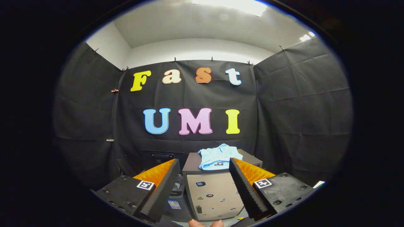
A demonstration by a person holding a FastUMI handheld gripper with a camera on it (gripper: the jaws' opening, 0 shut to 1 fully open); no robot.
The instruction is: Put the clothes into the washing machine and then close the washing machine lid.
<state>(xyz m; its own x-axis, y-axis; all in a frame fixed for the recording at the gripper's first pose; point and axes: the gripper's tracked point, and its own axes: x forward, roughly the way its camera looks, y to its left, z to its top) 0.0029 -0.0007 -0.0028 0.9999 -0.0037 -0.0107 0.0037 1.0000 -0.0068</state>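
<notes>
A light blue garment (217,157) lies crumpled in a loose heap on the dark flat top of a small boxy washer (212,192), beyond the fingers and in line with the gap between them. The cloth is soft and rumpled, with folds catching the light, and a small dark tag or patch shows near its front edge; what kind of garment it is cannot be made out. The washer has a pale, smooth front panel with rounded corners, dotted with a few small dark marks and stickers too small to read, and its dark top reads as a matte slab with the garment covering much of it. Whether that top is a lid, and whether it is shut, is hard to tell. The gripper (202,189) has its jaws wide apart, holding nothing, with the washer's front seen between them; the fingers (164,189) are wedge-shaped with ribbed inner faces, and each block behind them carries a square printed marker. To the left of the washer, partly hidden by the left finger, stands a dark container (175,201) with a label, its shape unclear. A fingertip or two of a hand (205,223) shows just below the washer, cut off. Black creased cloth forms the wall behind.
</notes>
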